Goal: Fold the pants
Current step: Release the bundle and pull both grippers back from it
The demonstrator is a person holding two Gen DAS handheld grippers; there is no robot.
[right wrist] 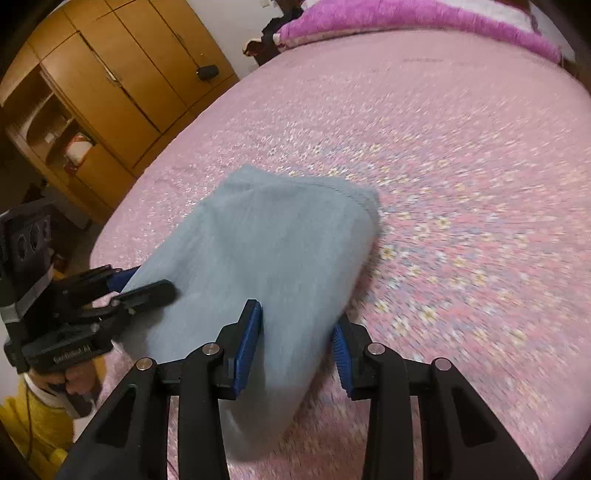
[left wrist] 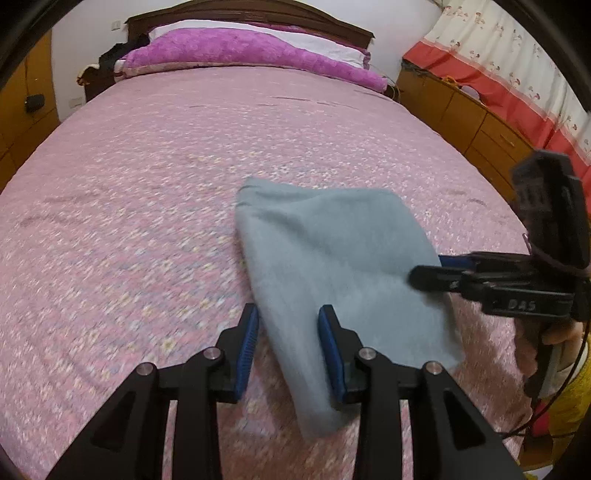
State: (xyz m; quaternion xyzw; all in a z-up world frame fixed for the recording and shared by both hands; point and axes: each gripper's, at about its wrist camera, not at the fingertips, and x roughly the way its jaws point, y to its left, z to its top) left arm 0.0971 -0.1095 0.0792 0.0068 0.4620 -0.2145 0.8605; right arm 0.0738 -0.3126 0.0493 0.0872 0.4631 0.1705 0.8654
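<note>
The pants (left wrist: 332,258) are grey-blue, folded into a compact bundle on the pink floral bedspread (left wrist: 147,206). They also show in the right wrist view (right wrist: 266,258). My left gripper (left wrist: 290,314) is open, its blue-padded jaws straddling the bundle's near left corner. My right gripper (right wrist: 295,317) is open, its jaws straddling the bundle's near right corner. In the left wrist view the right gripper (left wrist: 428,271) reaches in from the right, one finger over the cloth and one under it. In the right wrist view the left gripper (right wrist: 147,284) comes in from the left the same way.
A purple blanket (left wrist: 236,51) and the headboard (left wrist: 258,14) lie at the bed's far end. A wooden drawer unit (left wrist: 461,110) runs along the right side under a red-and-cream curtain (left wrist: 517,74). A wooden wardrobe (right wrist: 110,85) stands left of the bed.
</note>
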